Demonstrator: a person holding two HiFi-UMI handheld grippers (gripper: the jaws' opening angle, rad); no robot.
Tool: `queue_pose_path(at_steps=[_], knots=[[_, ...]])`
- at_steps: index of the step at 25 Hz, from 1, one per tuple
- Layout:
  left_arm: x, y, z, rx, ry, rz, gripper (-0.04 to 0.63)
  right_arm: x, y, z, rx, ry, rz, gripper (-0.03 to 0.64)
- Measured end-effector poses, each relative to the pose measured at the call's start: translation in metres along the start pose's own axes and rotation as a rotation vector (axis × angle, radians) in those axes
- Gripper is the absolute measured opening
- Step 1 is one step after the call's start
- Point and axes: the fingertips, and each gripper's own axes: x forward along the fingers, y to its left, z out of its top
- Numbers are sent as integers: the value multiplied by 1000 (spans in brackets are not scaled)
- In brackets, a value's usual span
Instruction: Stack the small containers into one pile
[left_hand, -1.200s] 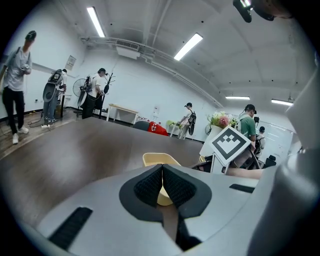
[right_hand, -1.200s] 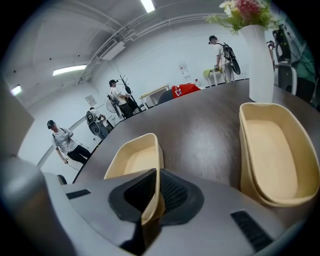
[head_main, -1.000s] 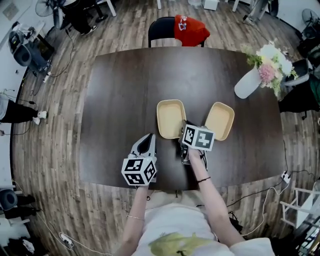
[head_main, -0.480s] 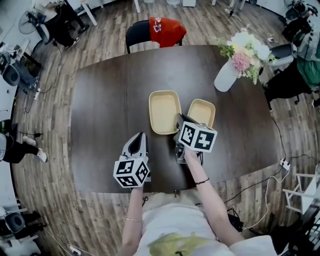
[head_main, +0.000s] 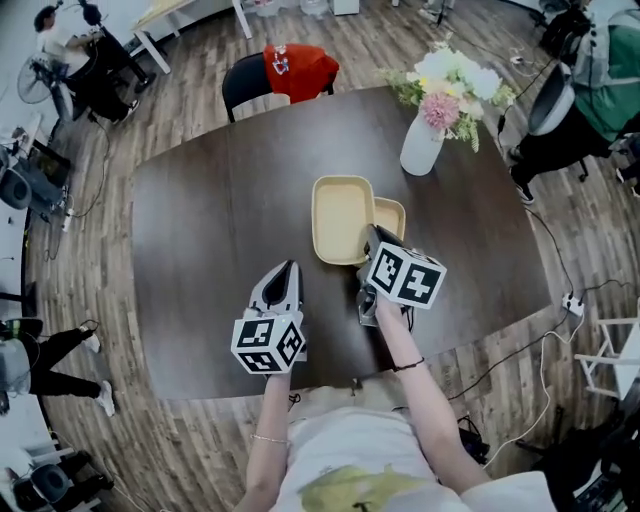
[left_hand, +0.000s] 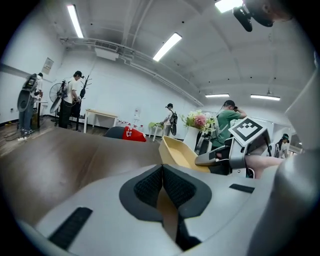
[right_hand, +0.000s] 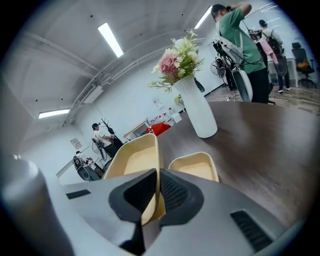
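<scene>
Two cream containers sit mid-table. The bigger container (head_main: 338, 215) is tilted, and its right side overlaps the smaller container (head_main: 392, 214). My right gripper (head_main: 369, 252) is shut on the bigger one's near rim. In the right gripper view the pads pinch that container's wall (right_hand: 131, 159), with the smaller container (right_hand: 196, 165) just to the right. My left gripper (head_main: 284, 280) rests to the left, near the front edge, shut with nothing in it. The left gripper view shows the left gripper (left_hand: 162, 173) with its pads together and the raised container (left_hand: 176, 151) ahead.
A white vase of flowers (head_main: 421, 146) stands at the back right of the dark table (head_main: 200, 220). A chair with a red cloth (head_main: 287, 67) is behind the far edge. Several people stand around the room.
My right gripper has carried the bigger container to the right, from beside the smaller one to partly over it. The left gripper has barely moved.
</scene>
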Motion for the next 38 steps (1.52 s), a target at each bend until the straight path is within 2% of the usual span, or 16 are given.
queue_pose_path(at_steps=[12,18,38], knots=[[26,-33,-4,33,35,-129,26,-22,-56,4,70,-66,-164,35],[32,-39,-9,37,53,-161,26,-26,-78,-1,107,-77,-229,35],[35,-37,-18,35,82,-182,26,-12,-92,-23,103,-32,-295,35]])
